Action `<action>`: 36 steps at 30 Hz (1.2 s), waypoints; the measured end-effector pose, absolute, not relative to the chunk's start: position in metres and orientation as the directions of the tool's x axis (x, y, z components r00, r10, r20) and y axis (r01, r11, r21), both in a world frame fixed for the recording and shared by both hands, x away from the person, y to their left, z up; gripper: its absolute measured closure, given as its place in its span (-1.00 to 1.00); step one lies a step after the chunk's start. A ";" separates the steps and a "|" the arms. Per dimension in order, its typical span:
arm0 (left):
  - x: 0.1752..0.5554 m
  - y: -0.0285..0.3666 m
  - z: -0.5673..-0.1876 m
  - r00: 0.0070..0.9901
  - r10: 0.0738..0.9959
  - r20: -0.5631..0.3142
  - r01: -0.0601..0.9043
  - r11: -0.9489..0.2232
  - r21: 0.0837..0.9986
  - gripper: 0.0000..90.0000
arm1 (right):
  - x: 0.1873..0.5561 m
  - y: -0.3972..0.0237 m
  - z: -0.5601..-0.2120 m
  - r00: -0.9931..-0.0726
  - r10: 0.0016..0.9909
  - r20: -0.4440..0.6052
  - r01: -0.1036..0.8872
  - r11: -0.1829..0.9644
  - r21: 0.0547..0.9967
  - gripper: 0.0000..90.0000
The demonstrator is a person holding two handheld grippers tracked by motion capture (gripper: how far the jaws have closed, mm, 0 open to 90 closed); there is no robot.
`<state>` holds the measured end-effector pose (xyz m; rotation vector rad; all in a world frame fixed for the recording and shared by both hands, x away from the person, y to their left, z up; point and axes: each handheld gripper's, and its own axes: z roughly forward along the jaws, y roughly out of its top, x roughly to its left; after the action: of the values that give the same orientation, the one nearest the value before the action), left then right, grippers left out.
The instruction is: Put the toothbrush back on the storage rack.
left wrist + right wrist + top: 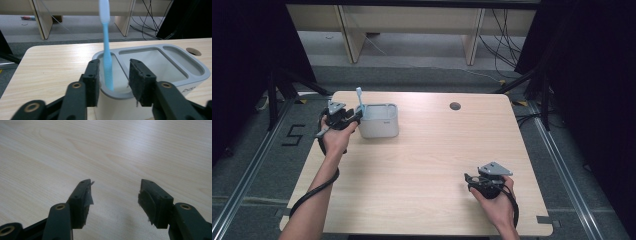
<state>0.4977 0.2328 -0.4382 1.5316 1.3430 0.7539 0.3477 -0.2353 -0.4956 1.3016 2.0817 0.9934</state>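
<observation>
The left gripper [113,75] has its jaws parted astride the holder's rim, gripping nothing. Between them a blue toothbrush [107,50], ribbed handle and pale head, stands nearly upright in the end slot of a grey, round-cornered plastic organiser [379,120] near the tabletop's far-left corner. It looks already placed, probably just let go. The right gripper [115,195] hovers wide open and empty over bare woodgrain near the front-right edge.

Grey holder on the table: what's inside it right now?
A blue toothbrush stands upright in the end compartment of the grey holder nearest the left tool, whose jaws are open around it. The other two compartments look empty; the toothbrush's foot is hidden by the rim.
</observation>
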 end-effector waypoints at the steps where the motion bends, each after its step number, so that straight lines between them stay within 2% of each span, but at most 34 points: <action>1: 0.496 0.234 -0.437 0.214 0.968 -0.128 0.396 0.034 0.918 0.24 | 0.348 -0.235 -0.496 -0.428 0.903 -0.024 0.550 0.281 0.786 -0.03; 11: 0.479 0.231 -0.427 0.252 0.957 -0.143 0.360 0.044 0.932 -0.04 | 0.347 -0.233 -0.496 -0.428 0.904 -0.009 0.566 0.276 0.777 -0.03; 18: 0.465 0.231 -0.424 0.264 0.953 -0.146 0.361 0.043 0.932 -0.08 | 0.346 -0.231 -0.496 -0.416 0.909 0.002 0.568 0.258 0.781 -0.03; 21: 0.459 0.232 -0.424 0.265 0.952 -0.150 0.362 0.046 0.931 -0.09 | 0.347 -0.234 -0.495 -0.427 0.904 -0.034 0.550 0.289 0.784 -0.03; 26: 0.447 0.234 -0.424 0.277 0.950 -0.141 0.352 0.036 0.935 -0.12 | 0.347 -0.232 -0.497 -0.438 0.899 -0.008 0.562 0.280 0.778 -0.03; 31: 0.433 0.237 -0.430 0.285 0.949 -0.136 0.353 0.028 0.935 -0.12 | 0.347 -0.234 -0.497 -0.429 0.903 -0.038 0.544 0.292 0.787 -0.03; 34: 0.425 0.239 -0.435 0.291 0.947 -0.135 0.354 0.024 0.935 -0.12 | 0.344 -0.230 -0.496 -0.411 0.911 0.011 0.584 0.255 0.770 -0.03; 36: 0.418 0.240 -0.439 0.295 0.947 -0.130 0.356 0.017 0.934 -0.12 | 0.346 -0.232 -0.497 -0.430 0.903 -0.013 0.565 0.280 0.776 -0.03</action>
<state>0.4182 0.2400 -0.4386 1.5373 1.2446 0.7234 0.3460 -0.2320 -0.4969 1.3164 2.0993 0.9892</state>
